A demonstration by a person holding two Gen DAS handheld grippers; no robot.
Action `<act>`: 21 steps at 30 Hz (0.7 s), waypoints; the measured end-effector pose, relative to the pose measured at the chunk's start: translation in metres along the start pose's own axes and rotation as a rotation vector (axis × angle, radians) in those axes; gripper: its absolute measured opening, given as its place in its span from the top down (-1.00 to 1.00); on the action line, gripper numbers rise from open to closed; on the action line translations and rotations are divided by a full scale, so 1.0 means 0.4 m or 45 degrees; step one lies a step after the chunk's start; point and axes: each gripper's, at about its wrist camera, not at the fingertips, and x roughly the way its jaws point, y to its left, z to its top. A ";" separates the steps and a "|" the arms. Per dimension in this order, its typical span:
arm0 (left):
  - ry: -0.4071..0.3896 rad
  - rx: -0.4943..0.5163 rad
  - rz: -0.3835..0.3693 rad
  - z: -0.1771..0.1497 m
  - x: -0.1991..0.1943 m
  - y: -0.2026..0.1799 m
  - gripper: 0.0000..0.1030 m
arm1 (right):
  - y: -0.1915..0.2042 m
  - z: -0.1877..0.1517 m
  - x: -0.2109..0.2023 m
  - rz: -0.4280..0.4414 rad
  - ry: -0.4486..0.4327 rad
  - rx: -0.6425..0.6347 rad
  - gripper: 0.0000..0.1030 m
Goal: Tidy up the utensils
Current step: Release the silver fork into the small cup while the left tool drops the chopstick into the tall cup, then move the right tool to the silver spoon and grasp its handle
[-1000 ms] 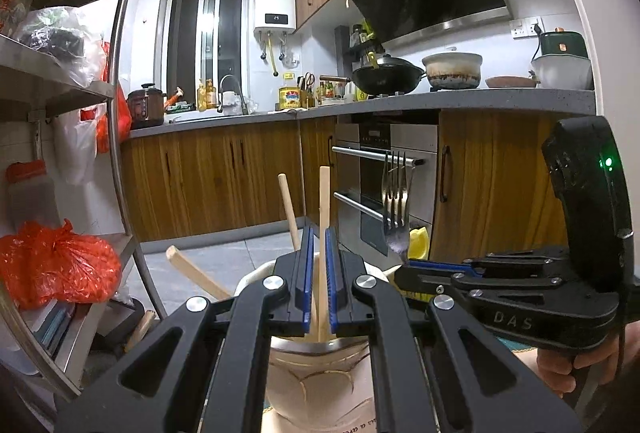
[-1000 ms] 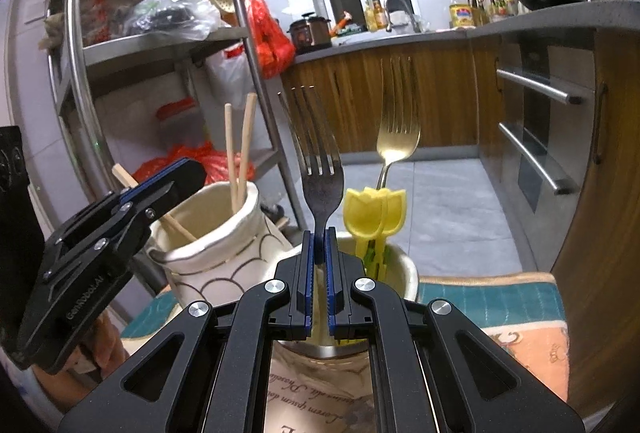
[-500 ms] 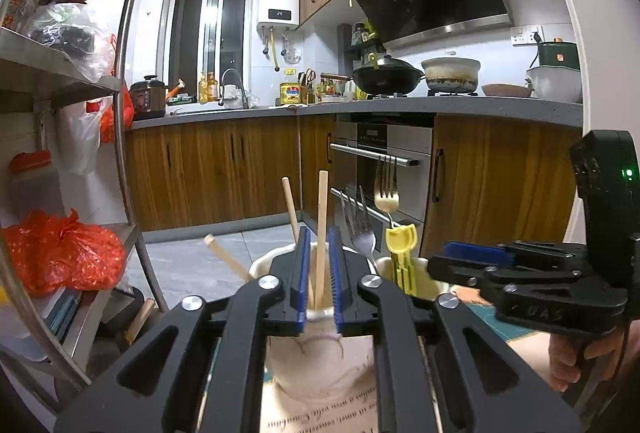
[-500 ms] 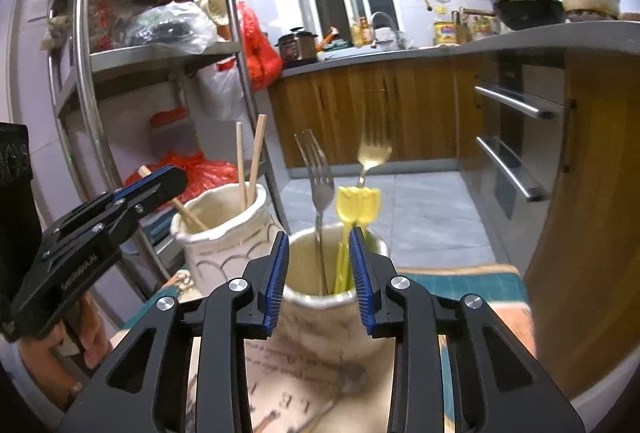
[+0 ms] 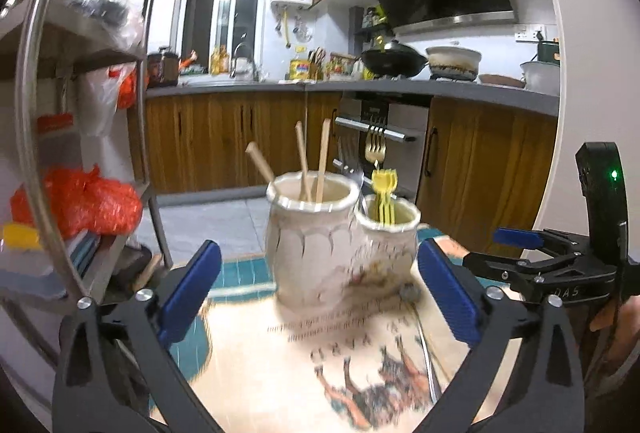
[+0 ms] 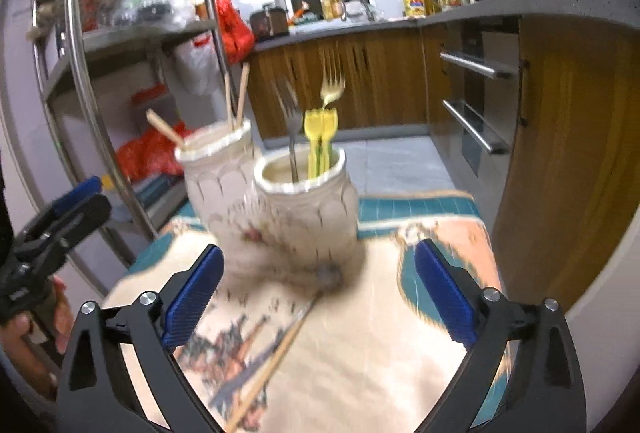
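Two cream ceramic jars stand side by side on a patterned mat. The larger jar (image 5: 310, 241) (image 6: 216, 177) holds wooden chopsticks (image 5: 322, 161) (image 6: 236, 97). The smaller jar (image 5: 388, 245) (image 6: 306, 205) holds a silver fork (image 6: 290, 121), a gold fork (image 6: 332, 85) and yellow plastic forks (image 5: 384, 193) (image 6: 320, 137). My left gripper (image 5: 316, 289) is open and empty, back from the jars. My right gripper (image 6: 320, 289) is open and empty. A wooden-handled utensil (image 6: 276, 353) lies on the mat between its fingers.
The mat (image 5: 304, 361) covers a small table. A metal shelf rack (image 5: 80, 105) with red bags stands on the left. Wooden cabinets and an oven (image 6: 480, 101) run along the back and right. The right gripper also shows in the left wrist view (image 5: 536, 265).
Both grippers let go of their utensils, opened wide and pulled back from the jars. The chopstick now stands in the larger jar and the silver fork in the smaller one.
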 end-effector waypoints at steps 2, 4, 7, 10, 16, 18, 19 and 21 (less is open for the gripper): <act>0.040 -0.013 0.005 -0.028 -0.001 0.011 -0.89 | 0.006 -0.025 0.010 -0.023 0.041 -0.023 -0.87; 0.074 -0.024 0.005 -0.048 0.003 0.020 -0.89 | 0.015 -0.048 0.030 -0.056 0.098 -0.039 -0.87; 0.105 -0.035 0.004 -0.070 0.009 0.026 -0.89 | 0.025 -0.077 0.054 -0.071 0.168 -0.036 -0.87; 0.126 -0.029 -0.013 -0.087 0.013 0.024 -0.89 | 0.032 -0.079 0.086 -0.080 0.220 -0.035 -0.87; 0.109 -0.055 -0.062 -0.083 0.006 0.033 -0.89 | 0.028 -0.034 0.153 -0.129 0.285 -0.066 -0.50; 0.100 -0.061 -0.074 -0.084 0.002 0.034 -0.89 | 0.027 -0.027 0.180 -0.149 0.323 -0.101 -0.15; 0.098 -0.065 -0.083 -0.084 0.001 0.035 -0.89 | 0.026 -0.026 0.188 -0.151 0.334 -0.113 -0.09; 0.108 -0.065 -0.083 -0.084 0.005 0.035 -0.89 | 0.024 -0.022 0.207 -0.163 0.352 -0.143 0.09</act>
